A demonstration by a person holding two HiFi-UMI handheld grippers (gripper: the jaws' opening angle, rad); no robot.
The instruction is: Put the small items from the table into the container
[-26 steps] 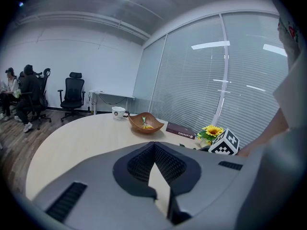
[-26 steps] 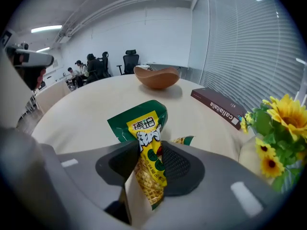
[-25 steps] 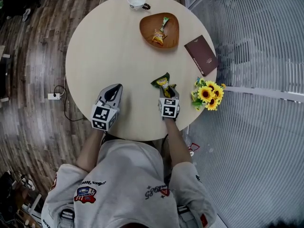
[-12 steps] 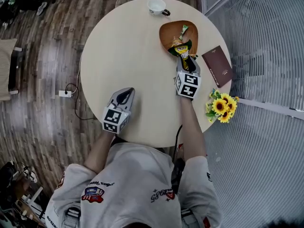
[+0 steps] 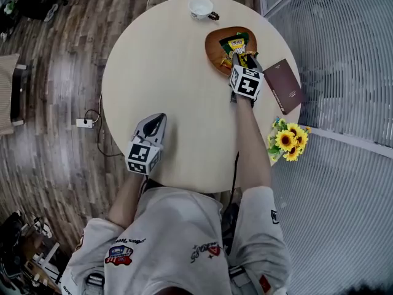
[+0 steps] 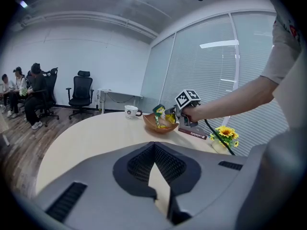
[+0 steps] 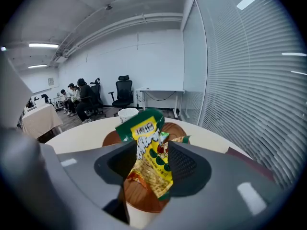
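A green and yellow snack packet (image 5: pixel 235 43) (image 7: pixel 149 152) hangs over the brown wooden bowl (image 5: pixel 215 42) (image 7: pixel 144 202) at the far right of the round table (image 5: pixel 159 60). My right gripper (image 5: pixel 241 59) (image 7: pixel 151 159) grips the packet between its pads, and its jaws are opening. Another small packet lies in the bowl, mostly hidden. My left gripper (image 5: pixel 156 120) (image 6: pixel 154 145) rests low over the table's near left part, shut with nothing in it. In the left gripper view the bowl (image 6: pixel 160 127) and the packet (image 6: pixel 159 113) sit ahead to the right.
A white cup (image 5: pixel 201 7) stands at the table's far edge. A dark red book (image 5: pixel 282 85) lies right of the bowl, and sunflowers (image 5: pixel 287 141) stand at the right edge. A power strip (image 5: pixel 84 122) lies on the floor. People sit in chairs (image 6: pixel 29 95) far off.
My right gripper has carried the packet from the table's near edge up and away to over the bowl. The left gripper has shifted a little.
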